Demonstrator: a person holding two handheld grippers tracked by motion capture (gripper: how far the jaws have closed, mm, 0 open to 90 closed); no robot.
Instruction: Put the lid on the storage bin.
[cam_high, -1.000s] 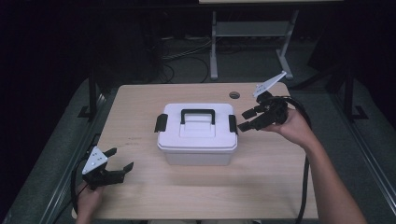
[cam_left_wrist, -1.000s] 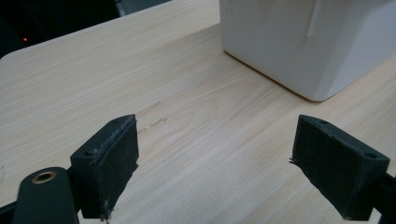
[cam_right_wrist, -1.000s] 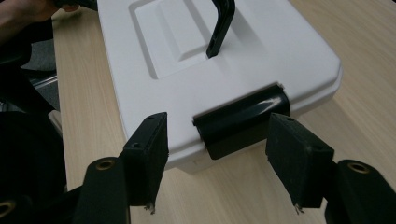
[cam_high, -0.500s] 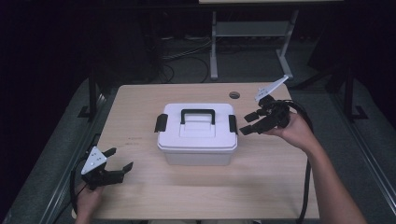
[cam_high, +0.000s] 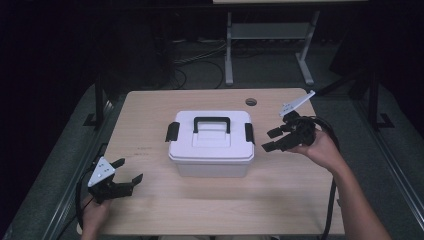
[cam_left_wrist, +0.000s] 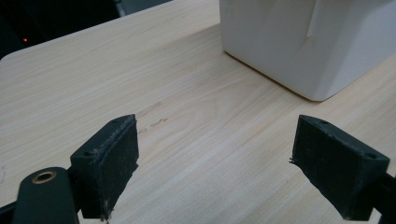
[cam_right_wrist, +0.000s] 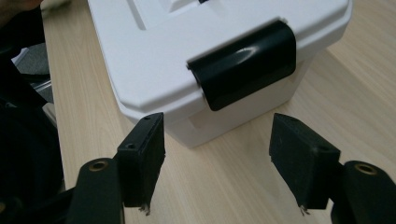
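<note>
Jaws of the right gripper (cam_high: 275, 139) stand wide apart with nothing between them, level with the right end of the white box (cam_high: 211, 143) and close to it without touching. In the right gripper view that gripper (cam_right_wrist: 217, 156) faces the black latch (cam_right_wrist: 243, 63) on the near end wall, which sits just ahead of the gap between its jaws, slightly above them. Jaws of the left gripper (cam_high: 122, 174) also gape wide and hold nothing, resting low over the counter (cam_high: 150, 110) well apart from the box, which lies ahead and off to their right. Seen from the left gripper (cam_left_wrist: 215, 163), bare wood runs ahead to a lower corner of the box (cam_left_wrist: 299, 42). Beyond both pairs, a black carry handle (cam_high: 212, 121) lies flat on the closed lid, and a second latch (cam_high: 172, 131) clips the far end.
</note>
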